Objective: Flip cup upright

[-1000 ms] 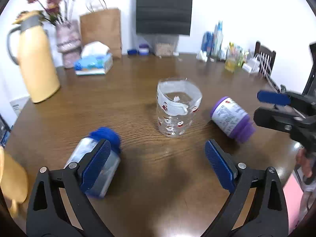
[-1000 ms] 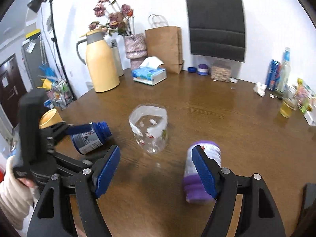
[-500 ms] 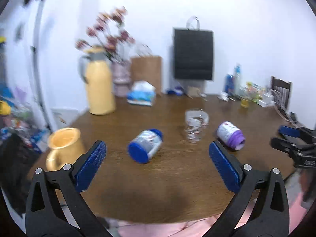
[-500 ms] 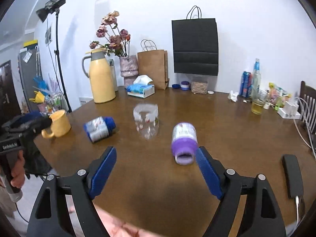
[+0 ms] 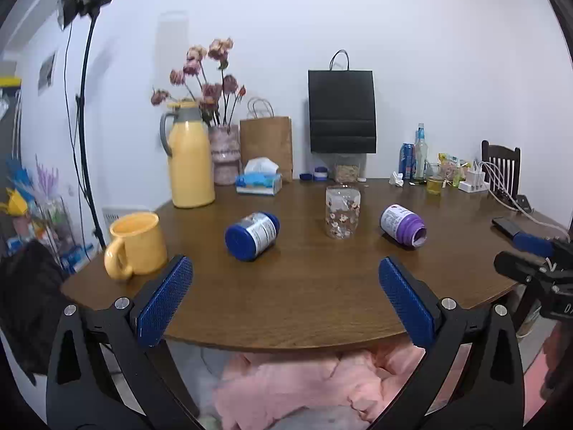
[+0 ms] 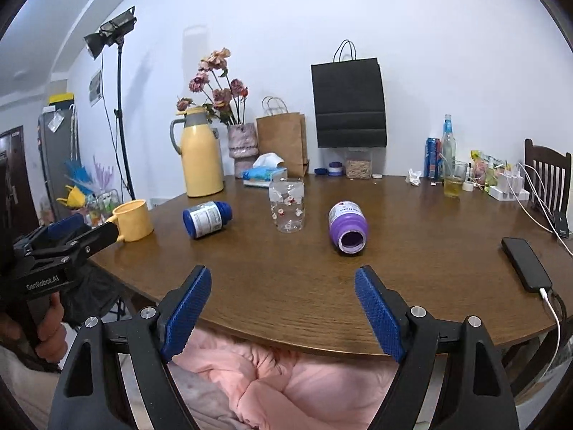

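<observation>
A clear cup with small red and white prints (image 5: 342, 212) stands upright mid-table; it also shows in the right wrist view (image 6: 286, 205). My left gripper (image 5: 284, 301) is open and empty, held back over the table's near edge. My right gripper (image 6: 283, 313) is open and empty, also back at the near edge. The right gripper shows in the left wrist view (image 5: 533, 261) at far right, and the left gripper shows in the right wrist view (image 6: 68, 236) at far left.
A blue-capped bottle (image 5: 252, 235) and a purple bottle (image 5: 403, 225) lie on their sides either side of the cup. A yellow mug (image 5: 138, 244) stands at the left edge, a yellow jug (image 5: 189, 163) behind it. A phone (image 6: 524, 263) lies at right.
Both grippers have pulled back and up from close over the cup to the table's near edge. The cup stands where it was.
</observation>
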Available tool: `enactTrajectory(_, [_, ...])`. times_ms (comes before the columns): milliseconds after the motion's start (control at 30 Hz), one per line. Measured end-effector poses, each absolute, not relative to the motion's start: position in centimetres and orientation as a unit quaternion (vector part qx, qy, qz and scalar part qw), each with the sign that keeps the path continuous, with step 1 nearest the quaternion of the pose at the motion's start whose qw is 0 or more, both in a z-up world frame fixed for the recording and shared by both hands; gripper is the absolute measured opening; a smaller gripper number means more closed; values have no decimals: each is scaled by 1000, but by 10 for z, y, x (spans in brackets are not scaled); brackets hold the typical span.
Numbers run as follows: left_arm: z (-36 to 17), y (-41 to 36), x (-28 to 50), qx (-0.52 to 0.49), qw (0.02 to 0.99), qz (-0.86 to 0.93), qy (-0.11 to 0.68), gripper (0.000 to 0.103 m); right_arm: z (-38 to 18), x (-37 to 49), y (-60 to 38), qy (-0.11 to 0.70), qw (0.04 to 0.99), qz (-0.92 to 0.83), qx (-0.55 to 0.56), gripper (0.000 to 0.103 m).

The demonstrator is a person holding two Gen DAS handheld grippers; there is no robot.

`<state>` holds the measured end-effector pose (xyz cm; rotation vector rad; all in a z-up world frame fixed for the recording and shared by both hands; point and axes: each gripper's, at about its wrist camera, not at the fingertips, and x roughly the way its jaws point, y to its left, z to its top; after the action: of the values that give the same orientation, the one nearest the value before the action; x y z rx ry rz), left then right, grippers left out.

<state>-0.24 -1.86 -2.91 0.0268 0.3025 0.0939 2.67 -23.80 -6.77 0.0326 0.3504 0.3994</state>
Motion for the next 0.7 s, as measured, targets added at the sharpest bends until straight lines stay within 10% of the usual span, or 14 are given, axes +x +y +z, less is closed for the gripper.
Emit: enactTrajectory(700, [-25,-28,-16,24,991,35,124,103,-69,22,-241,162,969,188,11,86])
